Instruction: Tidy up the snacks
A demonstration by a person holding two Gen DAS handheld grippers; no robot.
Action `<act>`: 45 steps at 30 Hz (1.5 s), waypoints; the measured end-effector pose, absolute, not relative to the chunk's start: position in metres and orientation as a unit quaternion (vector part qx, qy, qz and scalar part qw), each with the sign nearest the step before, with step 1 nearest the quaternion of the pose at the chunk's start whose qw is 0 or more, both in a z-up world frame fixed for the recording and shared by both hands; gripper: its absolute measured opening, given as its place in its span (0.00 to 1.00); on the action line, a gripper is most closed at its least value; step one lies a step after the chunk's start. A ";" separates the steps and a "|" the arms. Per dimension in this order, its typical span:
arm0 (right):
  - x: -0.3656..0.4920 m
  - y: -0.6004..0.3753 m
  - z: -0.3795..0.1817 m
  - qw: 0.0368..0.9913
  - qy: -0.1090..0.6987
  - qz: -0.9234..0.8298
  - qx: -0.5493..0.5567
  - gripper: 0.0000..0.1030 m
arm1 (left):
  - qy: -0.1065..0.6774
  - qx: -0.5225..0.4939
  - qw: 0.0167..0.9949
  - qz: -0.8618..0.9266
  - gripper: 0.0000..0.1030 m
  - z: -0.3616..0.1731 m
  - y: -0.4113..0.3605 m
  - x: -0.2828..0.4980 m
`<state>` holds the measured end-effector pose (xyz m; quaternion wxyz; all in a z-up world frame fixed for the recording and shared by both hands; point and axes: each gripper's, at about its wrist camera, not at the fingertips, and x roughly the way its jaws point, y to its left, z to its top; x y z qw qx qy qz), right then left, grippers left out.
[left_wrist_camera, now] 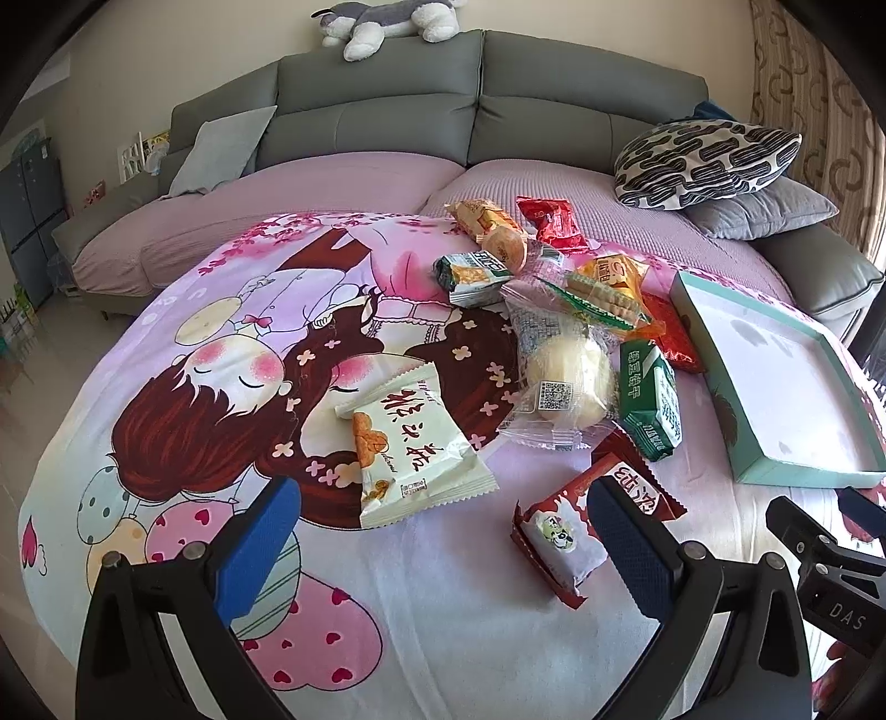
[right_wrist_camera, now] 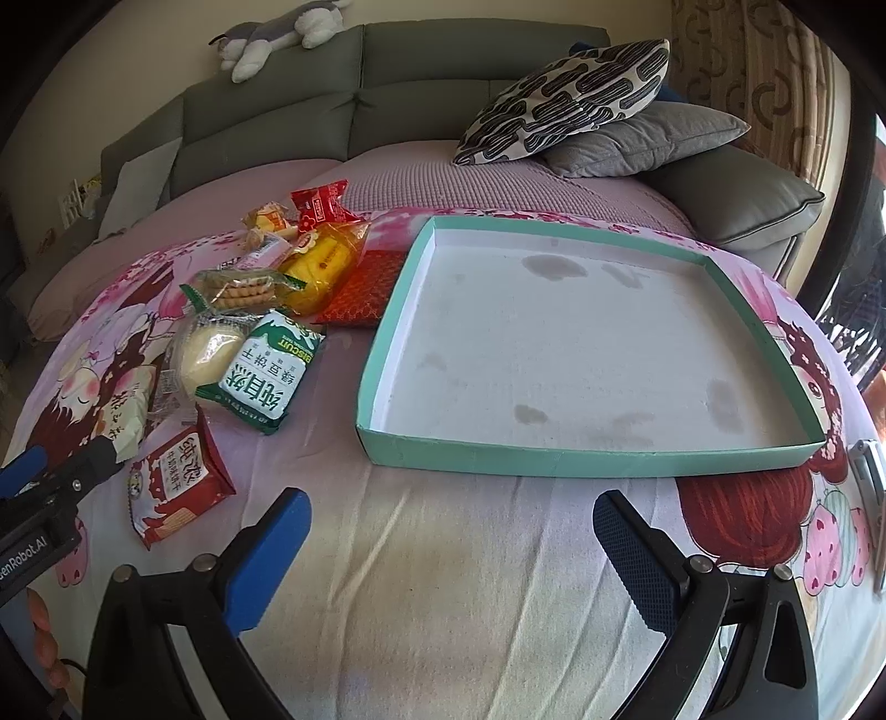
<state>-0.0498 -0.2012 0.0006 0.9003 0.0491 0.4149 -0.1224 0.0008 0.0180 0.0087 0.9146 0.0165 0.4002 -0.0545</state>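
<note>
Several snack packets lie in a loose pile on a cartoon-print cloth. A white packet (left_wrist_camera: 412, 451) lies nearest my left gripper (left_wrist_camera: 443, 515), which is open and empty above the cloth. A red packet (left_wrist_camera: 576, 523) lies by its right finger; it also shows in the right wrist view (right_wrist_camera: 177, 487). A green biscuit packet (left_wrist_camera: 650, 401) (right_wrist_camera: 266, 371) and a clear-wrapped bun (left_wrist_camera: 565, 382) lie beyond. An empty teal tray (right_wrist_camera: 554, 462) (left_wrist_camera: 714, 354) with a white floor sits to the right. My right gripper (right_wrist_camera: 451, 518) is open and empty in front of the tray.
A grey sofa (left_wrist_camera: 387, 111) with a pink cover stands behind the cloth. Patterned and grey cushions (right_wrist_camera: 570, 105) lie at the back right. A plush dog (left_wrist_camera: 382, 22) lies on the sofa back. A metal object (right_wrist_camera: 872, 487) lies at the cloth's right edge.
</note>
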 end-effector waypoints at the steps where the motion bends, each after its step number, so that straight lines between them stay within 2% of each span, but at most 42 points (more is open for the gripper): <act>1: -0.049 -0.200 0.001 0.901 0.414 -0.121 0.049 1.00 | 0.400 0.016 0.915 -0.055 1.00 0.009 0.018 0.001; 21: -0.035 -0.151 0.003 0.919 0.393 -0.013 0.027 1.00 | 0.403 -0.016 0.913 -0.052 1.00 0.016 0.049 0.013; 25: -0.026 -0.122 -0.001 0.920 0.391 0.033 0.008 1.00 | 0.417 -0.050 0.905 -0.068 1.00 0.016 0.064 0.024; 37: -0.003 -0.080 -0.026 0.905 0.417 0.074 -0.047 0.99 | 0.480 -0.032 0.875 -0.052 0.99 -0.006 0.059 0.058; 38: -0.001 -0.080 -0.026 0.905 0.417 0.074 -0.043 0.96 | 0.484 -0.032 0.873 -0.054 0.98 -0.008 0.058 0.060; 40: 0.001 -0.083 -0.025 0.904 0.419 0.078 -0.030 0.89 | 0.488 -0.029 0.870 -0.059 0.84 -0.010 0.053 0.064; 42: 0.002 -0.084 -0.025 0.903 0.421 0.083 -0.020 0.78 | 0.498 -0.026 0.865 -0.061 0.77 -0.014 0.049 0.069; 45: 0.002 -0.083 -0.024 0.903 0.420 0.088 -0.019 0.69 | 0.509 -0.028 0.858 -0.064 0.73 -0.020 0.044 0.075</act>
